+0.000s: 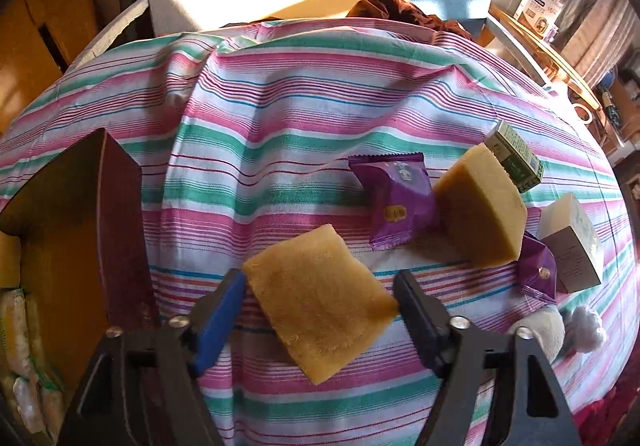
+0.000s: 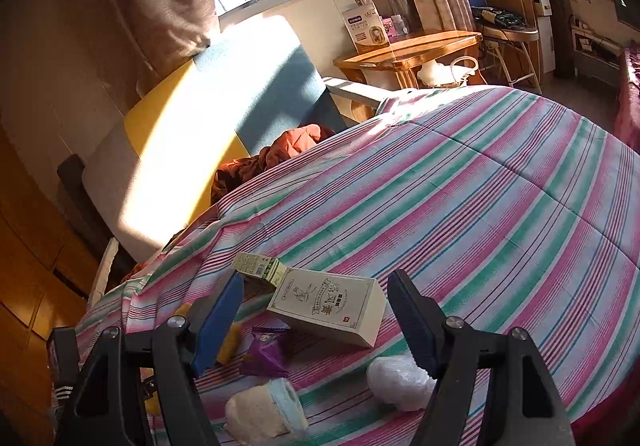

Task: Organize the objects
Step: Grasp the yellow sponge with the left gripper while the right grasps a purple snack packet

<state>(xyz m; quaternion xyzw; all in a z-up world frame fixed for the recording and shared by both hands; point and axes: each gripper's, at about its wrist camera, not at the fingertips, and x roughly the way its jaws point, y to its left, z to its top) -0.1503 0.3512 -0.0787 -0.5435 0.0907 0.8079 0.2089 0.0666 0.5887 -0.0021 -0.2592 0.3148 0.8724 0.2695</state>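
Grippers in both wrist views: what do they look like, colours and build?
Both look alike. The left claw and right claw each have two black angular plastic arms with triangular cut-outs and silver round screws at the joints. Each finger carries a blue pad with a ridged, toothed inner face. No cables, markings or sleeves show.

1. Left claw [image 1: 320, 306] – pitched steeply down, its blue-padded fingers [image 1: 218, 320] touching opposite edges of a tan block [image 1: 316, 302] between them.
2. Right claw [image 2: 316, 310] – tilted moderately downward, jaws spread wide, nothing gripped between the pads.
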